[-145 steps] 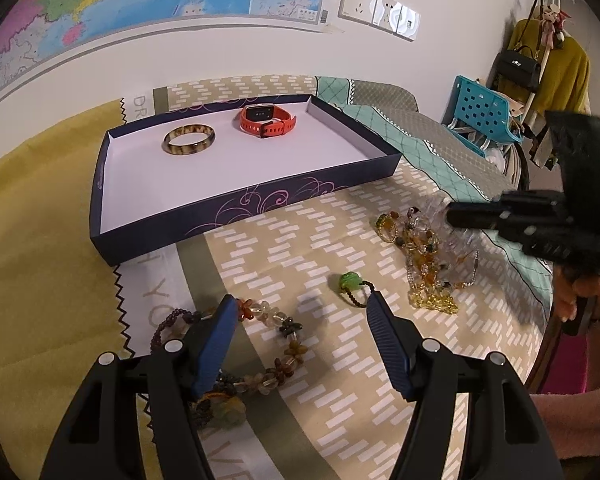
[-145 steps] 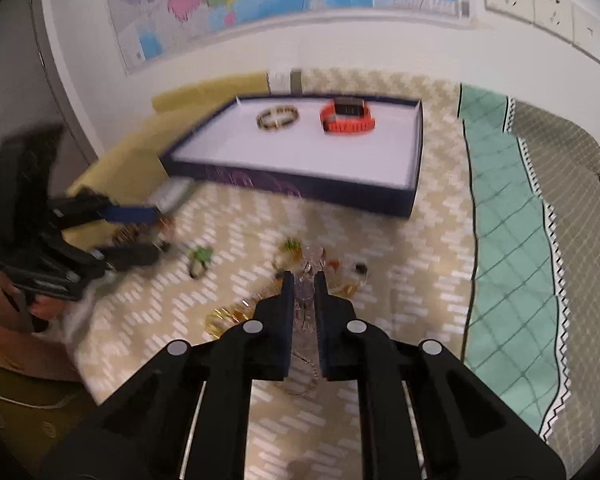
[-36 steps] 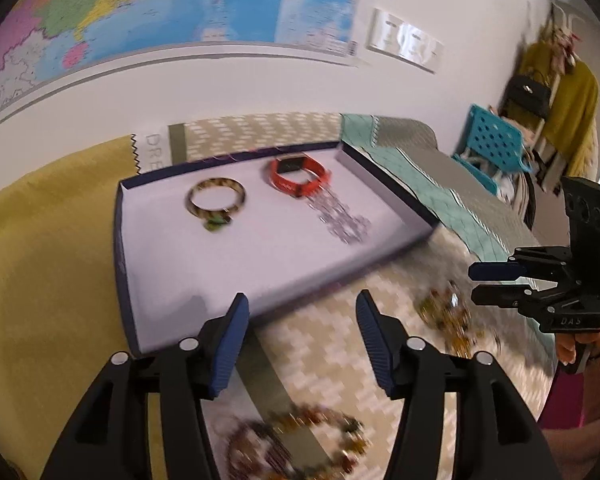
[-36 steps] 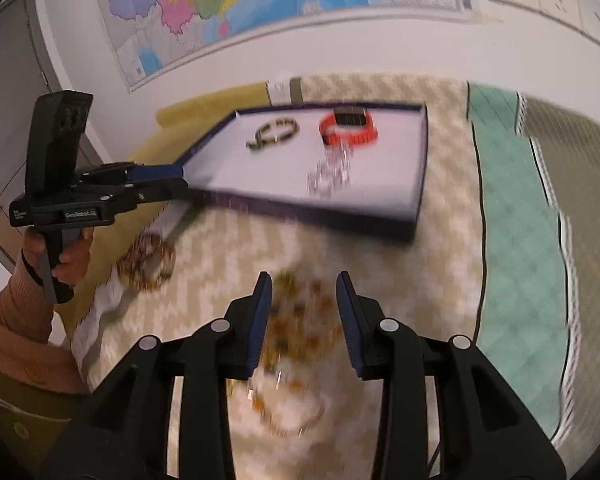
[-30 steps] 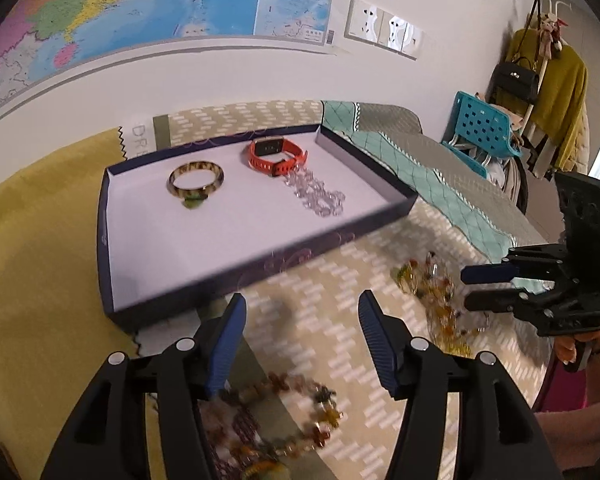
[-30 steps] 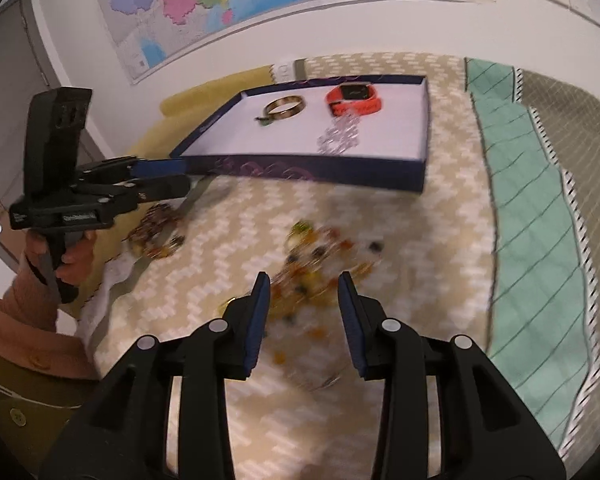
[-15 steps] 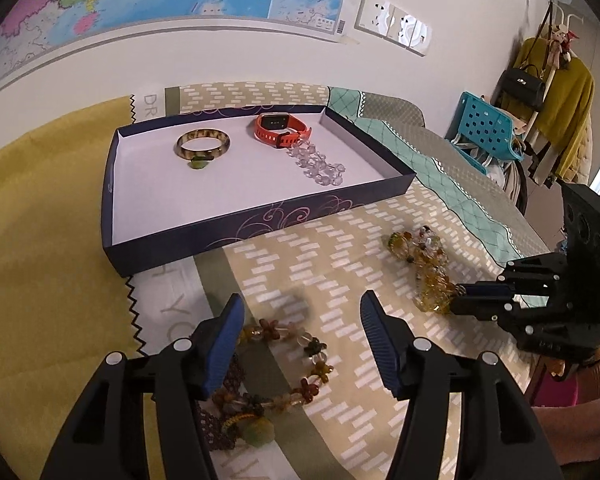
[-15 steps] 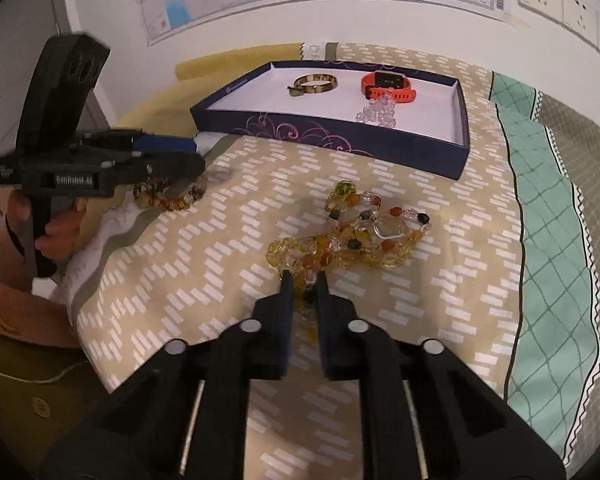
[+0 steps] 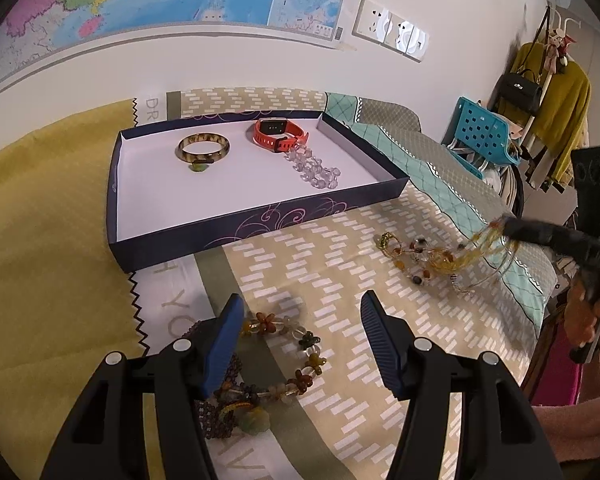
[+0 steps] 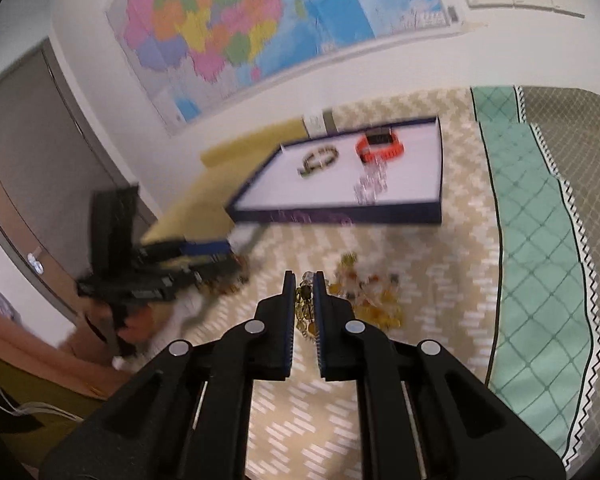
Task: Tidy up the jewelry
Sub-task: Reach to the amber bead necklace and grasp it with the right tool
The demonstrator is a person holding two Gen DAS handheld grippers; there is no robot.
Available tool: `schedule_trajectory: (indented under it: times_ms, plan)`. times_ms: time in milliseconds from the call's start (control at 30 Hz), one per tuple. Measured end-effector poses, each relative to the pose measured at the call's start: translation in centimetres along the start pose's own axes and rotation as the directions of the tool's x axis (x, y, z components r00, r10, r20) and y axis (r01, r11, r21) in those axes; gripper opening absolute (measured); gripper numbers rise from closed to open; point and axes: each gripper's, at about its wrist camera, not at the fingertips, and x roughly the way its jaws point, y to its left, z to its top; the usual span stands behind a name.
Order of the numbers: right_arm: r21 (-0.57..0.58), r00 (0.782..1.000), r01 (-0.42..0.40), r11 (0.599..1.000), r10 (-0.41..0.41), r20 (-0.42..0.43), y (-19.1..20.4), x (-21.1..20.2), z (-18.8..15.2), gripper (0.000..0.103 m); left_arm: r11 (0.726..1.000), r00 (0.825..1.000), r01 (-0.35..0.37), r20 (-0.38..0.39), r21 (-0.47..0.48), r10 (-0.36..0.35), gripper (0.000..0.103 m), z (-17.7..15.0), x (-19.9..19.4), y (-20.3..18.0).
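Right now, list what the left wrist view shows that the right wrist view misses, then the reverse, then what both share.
Only the left wrist view: the flower-bead bracelet lying between the open left gripper fingers, and a blue chair.

Only the right wrist view: the right gripper pads pinching the amber bead strand, and a grey door.

Both: the box holding the bangle, orange watch and clear beads.

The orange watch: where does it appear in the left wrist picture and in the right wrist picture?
Left wrist view: the orange watch lies at the far end of the tray, upper middle of the picture.
Right wrist view: the orange watch is right of centre, in the upper half, blurred.
Shared landmark: the brown bangle to its left.
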Motion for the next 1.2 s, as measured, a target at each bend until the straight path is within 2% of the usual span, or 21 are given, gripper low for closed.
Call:
schedule_trajectory:
  times_ms: [133,200,367,433,533,567,633,733,800,867,933,1067,1200]
  plan:
    - [-0.022,1.000,-0.014,1.000,0.014,0.020,0.6,-0.5,1.0,0.009,1.000,1.000,0.006,0.011,0.005,-0.006,0.058,0.1,-0.3,-0.2]
    - [-0.019,1.000,-0.016,1.000,0.016,-0.007,0.6,0.3,0.8,0.009,1.000,1.000,0.012,0.014,0.008,-0.012,0.058,0.1,-0.4,-0.4]
    - [-0.016,0.995,-0.004,1.000,0.002,-0.098,0.0,2.4,-1.4,0.018,0.999,1.000,0.024,0.002,0.025,-0.024,0.058,0.0,0.0,-1.1]
    - [0.006,0.993,0.008,1.000,-0.007,-0.117,-0.7,2.8,-2.1,0.001,0.999,1.000,0.029,-0.005,0.035,-0.028,0.058,-0.1,0.2,-1.3]
    - [0.029,0.993,0.033,0.999,-0.030,-0.114,-1.3,2.6,-2.6,0.001,0.997,0.999,0.053,-0.015,0.055,-0.052,0.058,-0.1,0.4,-2.0]
    - [0.036,0.993,0.040,0.999,-0.036,-0.114,-1.5,2.6,-2.7,0.005,0.997,0.998,0.055,-0.016,0.063,-0.054,0.058,-0.2,0.5,-2.2]
    - [0.003,0.987,0.070,0.998,-0.069,-0.146,-1.2,3.1,-3.0,0.028,0.994,0.998,0.069,-0.022,0.084,-0.067,0.058,-0.2,0.7,-2.9]
    - [-0.106,0.968,0.106,0.989,-0.128,-0.217,0.5,4.8,-4.3,0.033,0.990,0.996,0.084,-0.041,0.115,-0.080,0.058,-0.4,1.4,-4.1]
    - [-0.176,0.952,0.134,0.975,-0.176,-0.249,1.3,5.8,-5.3,0.033,0.988,0.995,0.090,-0.052,0.125,-0.084,0.058,-0.5,1.8,-4.6]
    - [-0.233,0.949,0.162,0.959,-0.216,-0.229,1.9,5.8,-5.8,0.032,0.987,0.994,0.099,-0.059,0.129,-0.092,0.059,-0.5,2.0,-4.9]
    - [-0.255,0.941,0.204,0.945,-0.261,-0.216,1.9,5.6,-5.8,0.015,0.986,0.993,0.103,-0.064,0.130,-0.095,0.059,-0.5,2.2,-5.1]
    - [-0.186,0.959,0.160,0.969,-0.197,-0.201,1.2,4.3,-5.4,0.011,0.986,0.993,0.106,-0.068,0.129,-0.098,0.059,-0.6,2.3,-5.1]
    - [-0.080,0.987,0.100,0.992,-0.109,-0.118,0.3,1.9,-3.5,0.011,0.983,0.991,0.117,-0.076,0.142,-0.107,0.059,-0.6,2.5,-5.5]
